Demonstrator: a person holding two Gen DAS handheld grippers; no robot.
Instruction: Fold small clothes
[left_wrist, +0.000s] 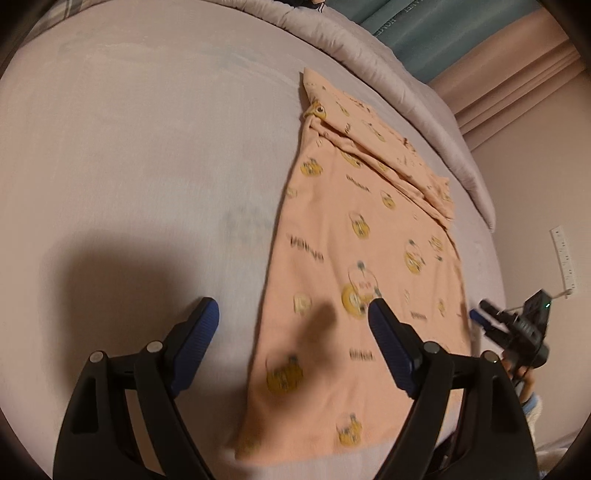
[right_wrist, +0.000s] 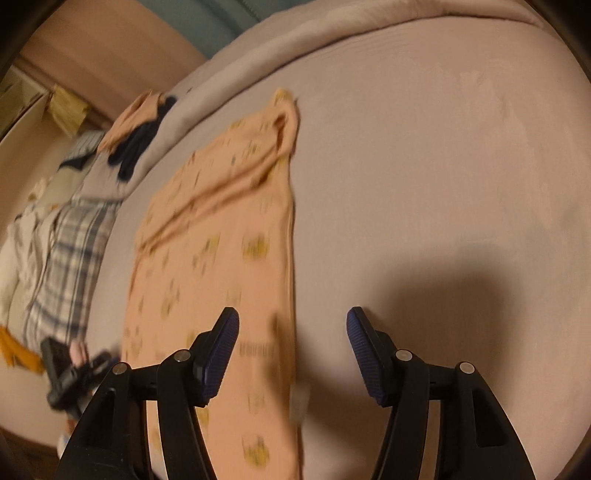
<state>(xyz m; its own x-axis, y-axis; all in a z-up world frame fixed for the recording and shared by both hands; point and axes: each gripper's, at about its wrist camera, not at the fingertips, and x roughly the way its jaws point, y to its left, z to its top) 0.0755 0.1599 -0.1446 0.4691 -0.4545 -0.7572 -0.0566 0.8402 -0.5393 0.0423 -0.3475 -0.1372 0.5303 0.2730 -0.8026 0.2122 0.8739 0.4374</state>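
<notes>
The peach garment (left_wrist: 354, 258) is lying flat on the bed (left_wrist: 147, 166), already narrowed lengthwise, with a sleeve folded across its far end. Both grippers are hovering over its near end with fingers apart and nothing between them: the left gripper (left_wrist: 293, 314) is straddling one long edge, the right gripper (right_wrist: 291, 321) the other. The next fold probably calls for pinching both near corners evenly, through every layer, then carrying them towards the far end together so the edges are lining up.

Both wrist cameras tilt down, close over the bed (left_wrist: 129, 147); left views the garment (left_wrist: 362, 240) from its left, right from its right.
</notes>
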